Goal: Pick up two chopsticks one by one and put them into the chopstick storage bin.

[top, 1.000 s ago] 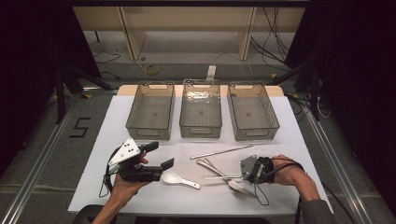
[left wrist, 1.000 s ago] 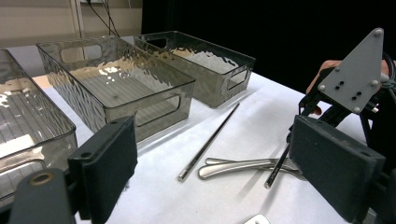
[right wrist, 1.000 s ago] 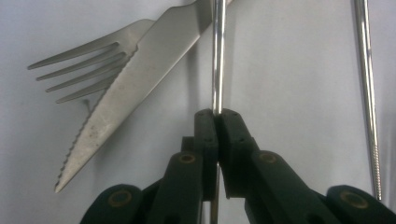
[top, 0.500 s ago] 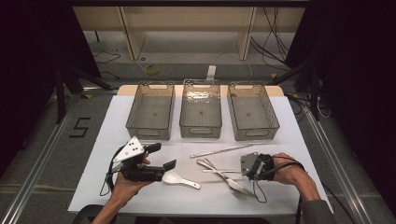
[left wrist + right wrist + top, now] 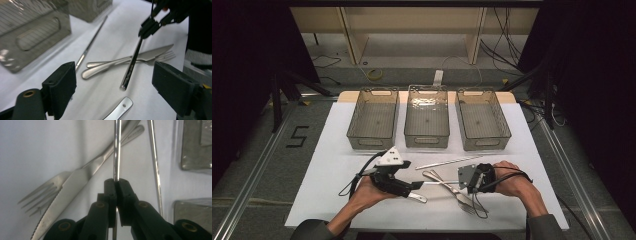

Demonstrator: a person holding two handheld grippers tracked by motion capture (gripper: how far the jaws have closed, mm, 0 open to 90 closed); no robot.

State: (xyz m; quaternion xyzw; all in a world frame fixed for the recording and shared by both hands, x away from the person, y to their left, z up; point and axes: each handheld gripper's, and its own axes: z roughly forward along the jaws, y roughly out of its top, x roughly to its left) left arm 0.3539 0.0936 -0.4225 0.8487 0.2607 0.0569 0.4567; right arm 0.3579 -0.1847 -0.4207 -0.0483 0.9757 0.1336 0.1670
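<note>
Chopstick (image 5: 116, 150) in right gripper (image 5: 116, 185), lifted

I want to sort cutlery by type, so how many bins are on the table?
3, in a row across the far side of the table: the left bin, the middle bin, the right bin. None appears hidden.

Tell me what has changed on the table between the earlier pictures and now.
The left gripper moved right, towards the cutlery, and now hangs over the white spoon; its jaws have just been closing slightly, with nothing gripped. The right gripper stays shut on one thin steel chopstick. The second chopstick, the steel fork, the steel knife and the three clear plastic bins lie as before.
</note>
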